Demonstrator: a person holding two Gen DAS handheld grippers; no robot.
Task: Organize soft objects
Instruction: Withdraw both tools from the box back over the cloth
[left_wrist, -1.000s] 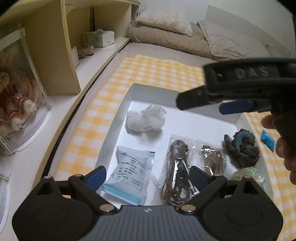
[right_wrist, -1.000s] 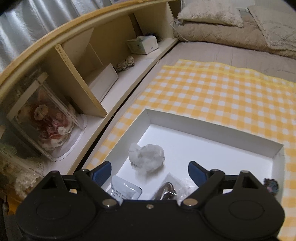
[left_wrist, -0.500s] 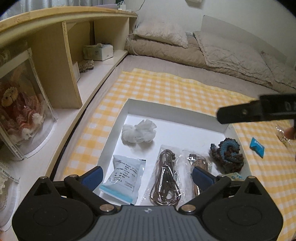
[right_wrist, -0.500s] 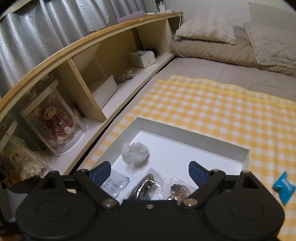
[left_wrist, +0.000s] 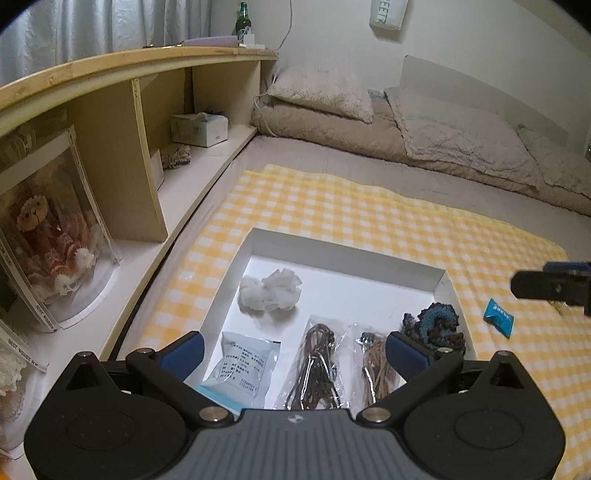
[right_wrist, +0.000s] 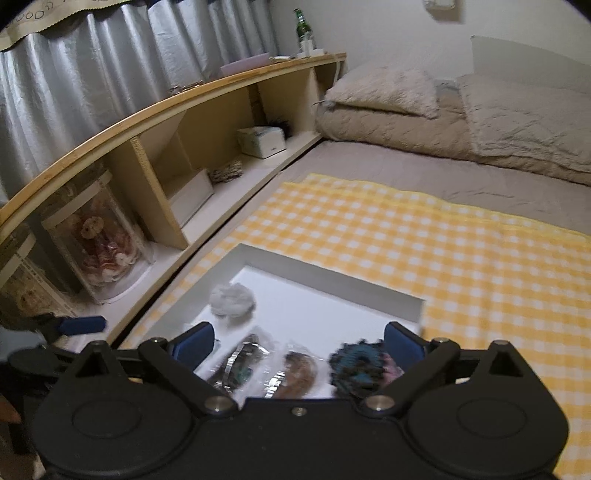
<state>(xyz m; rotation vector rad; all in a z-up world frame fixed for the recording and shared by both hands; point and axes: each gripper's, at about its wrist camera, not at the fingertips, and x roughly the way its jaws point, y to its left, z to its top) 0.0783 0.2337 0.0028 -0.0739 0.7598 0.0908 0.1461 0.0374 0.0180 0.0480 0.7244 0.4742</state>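
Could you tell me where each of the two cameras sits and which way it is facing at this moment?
Left wrist view: on the left gripper, angled down at the shallow white cardboard tray on the yellow checked cloth; its own open blue-padded fingers show, plus the right gripper's tip at the right edge.
Right wrist view: on the right gripper, angled down over the tray's near end; its open fingers show, and the left gripper's blue pad at far left.
Both share the tray, the white fluffy ball, the blue-brown crocheted piece, the wooden shelf and the beige pillows.
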